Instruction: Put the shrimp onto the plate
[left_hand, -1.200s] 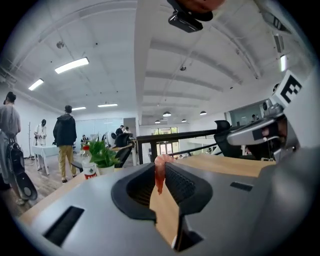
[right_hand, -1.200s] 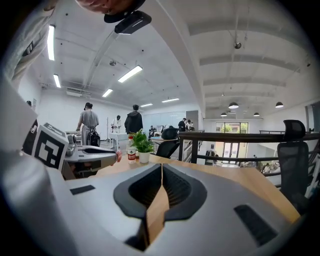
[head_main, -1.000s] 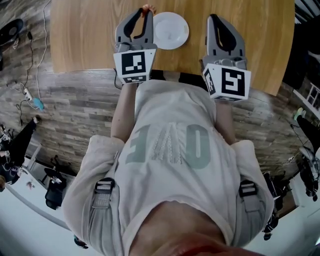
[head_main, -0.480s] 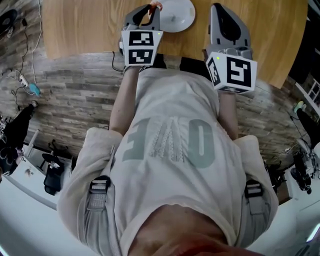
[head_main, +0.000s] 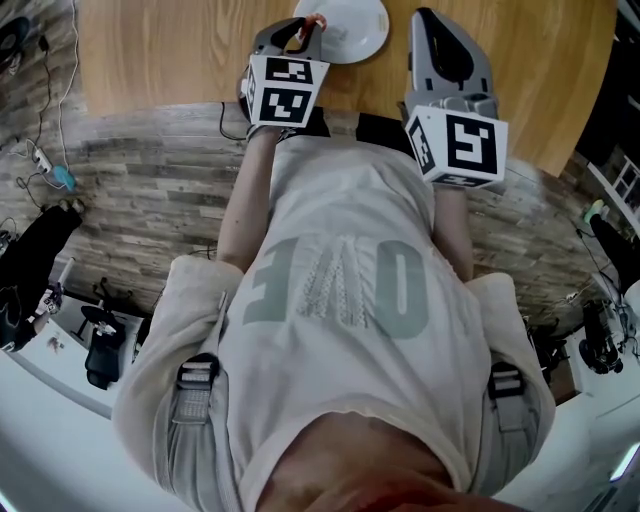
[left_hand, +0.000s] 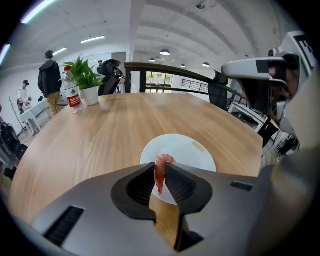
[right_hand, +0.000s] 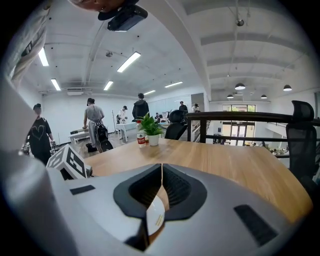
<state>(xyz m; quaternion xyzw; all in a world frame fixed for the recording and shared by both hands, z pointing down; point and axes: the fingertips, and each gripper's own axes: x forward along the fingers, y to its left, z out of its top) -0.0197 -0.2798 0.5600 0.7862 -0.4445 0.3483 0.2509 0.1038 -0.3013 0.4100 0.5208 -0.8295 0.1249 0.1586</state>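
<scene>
Shrimp (left_hand: 160, 176): pink-red, hanging upright, pinched in the left gripper (left_hand: 160, 168) over the plate's edge. Plate (left_hand: 192, 150): white, round, lying flat.

Left gripper (head_main: 303, 28) shifts right, carrying the thin orange-pink shrimp (left_hand: 159, 172) from beside the round white plate (left_hand: 192, 150) to over its rim. Its marker cube (head_main: 282, 90) now sits angled toward the plate.
</scene>
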